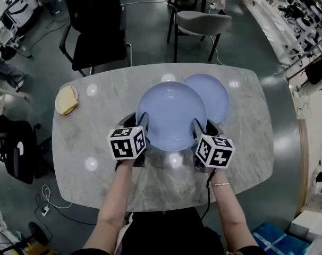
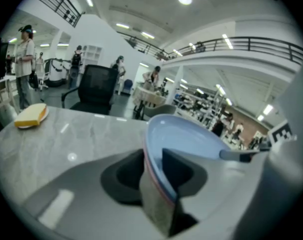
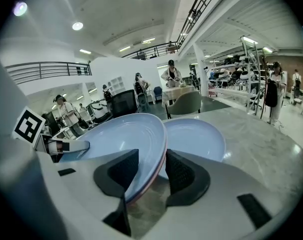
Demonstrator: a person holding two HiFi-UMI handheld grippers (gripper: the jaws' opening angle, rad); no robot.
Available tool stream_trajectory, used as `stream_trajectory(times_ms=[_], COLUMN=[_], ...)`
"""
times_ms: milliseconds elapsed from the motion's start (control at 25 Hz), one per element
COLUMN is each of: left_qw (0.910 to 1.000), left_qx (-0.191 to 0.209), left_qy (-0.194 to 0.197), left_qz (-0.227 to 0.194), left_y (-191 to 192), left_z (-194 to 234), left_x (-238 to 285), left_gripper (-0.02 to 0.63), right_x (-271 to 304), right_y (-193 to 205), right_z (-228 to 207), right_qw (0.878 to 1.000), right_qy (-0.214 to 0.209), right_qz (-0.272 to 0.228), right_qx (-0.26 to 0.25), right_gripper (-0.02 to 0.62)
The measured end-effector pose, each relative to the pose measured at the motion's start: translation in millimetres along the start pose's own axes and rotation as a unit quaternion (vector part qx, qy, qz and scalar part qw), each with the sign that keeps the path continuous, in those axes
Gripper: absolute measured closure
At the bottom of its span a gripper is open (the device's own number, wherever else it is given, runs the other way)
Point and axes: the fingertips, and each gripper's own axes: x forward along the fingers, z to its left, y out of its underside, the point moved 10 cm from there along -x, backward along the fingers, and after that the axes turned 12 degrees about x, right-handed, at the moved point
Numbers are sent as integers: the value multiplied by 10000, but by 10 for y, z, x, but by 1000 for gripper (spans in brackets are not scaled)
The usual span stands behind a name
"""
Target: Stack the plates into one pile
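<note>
Both grippers hold one large light-blue plate by its near rim, lifted off the grey marble table. My left gripper is shut on the rim's left side, the rim clamped between its pads. On the right side, my right gripper is shut on the rim. The held plate tilts slightly and partly covers a second light-blue plate that lies flat on the table behind it to the right. In the left gripper view the held plate fills the middle.
A yellow piece of bread on a small dish sits at the table's far left edge. A black chair and a grey chair stand beyond the far edge. People stand in the background hall.
</note>
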Motion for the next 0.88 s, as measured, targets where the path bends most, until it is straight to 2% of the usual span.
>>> stream_trajectory(times_ms=[440, 880], left_qw=[9999, 9994], left_qx=[131, 286], left_qy=[37, -108], left_qz=[76, 169], left_y=[-215, -358], left_z=[-834, -1221], left_x=[539, 1082], left_gripper=[483, 482], right_x=[-145, 78], right_y=[-400, -615], right_z=[-869, -1443], right_qw=[9999, 9999], right_qy=[95, 131], right_qz=[-82, 7], right_qx=[62, 60], right_gripper=[437, 437])
